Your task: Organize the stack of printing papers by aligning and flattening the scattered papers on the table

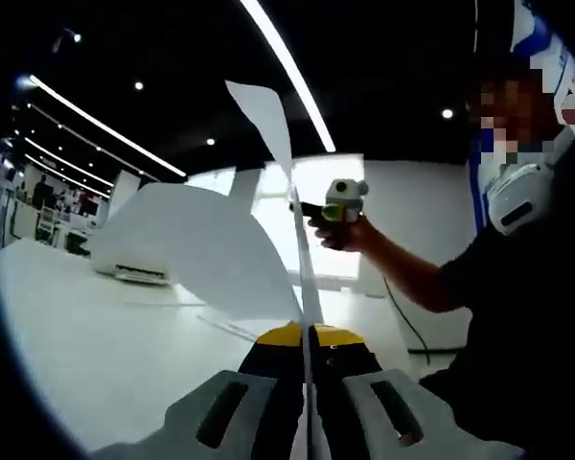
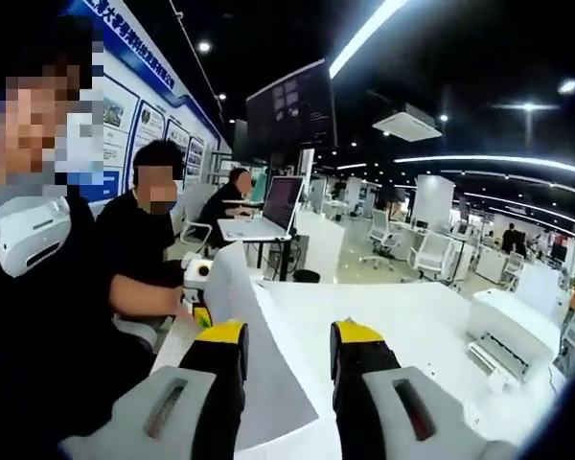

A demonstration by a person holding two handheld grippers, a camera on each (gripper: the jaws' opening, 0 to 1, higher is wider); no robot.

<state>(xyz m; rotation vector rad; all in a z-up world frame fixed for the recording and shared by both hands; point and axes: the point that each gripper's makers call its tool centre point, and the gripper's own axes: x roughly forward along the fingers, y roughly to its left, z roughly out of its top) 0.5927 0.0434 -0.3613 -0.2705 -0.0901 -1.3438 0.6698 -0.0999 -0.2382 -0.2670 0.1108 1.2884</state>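
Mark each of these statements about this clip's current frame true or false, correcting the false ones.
1. The left hand-held gripper is shut on the sheets of paper. True.
2. The sheets of paper lie flat on the table. False: they are held up edge-on, curling above the table.
3. The right hand-held gripper has its jaws apart. True, with the sheets standing between them, untouched by the right jaw.
4. A printer stands on the white table. True.
5. The laptop on the far desk is closed. False: its lid is up.
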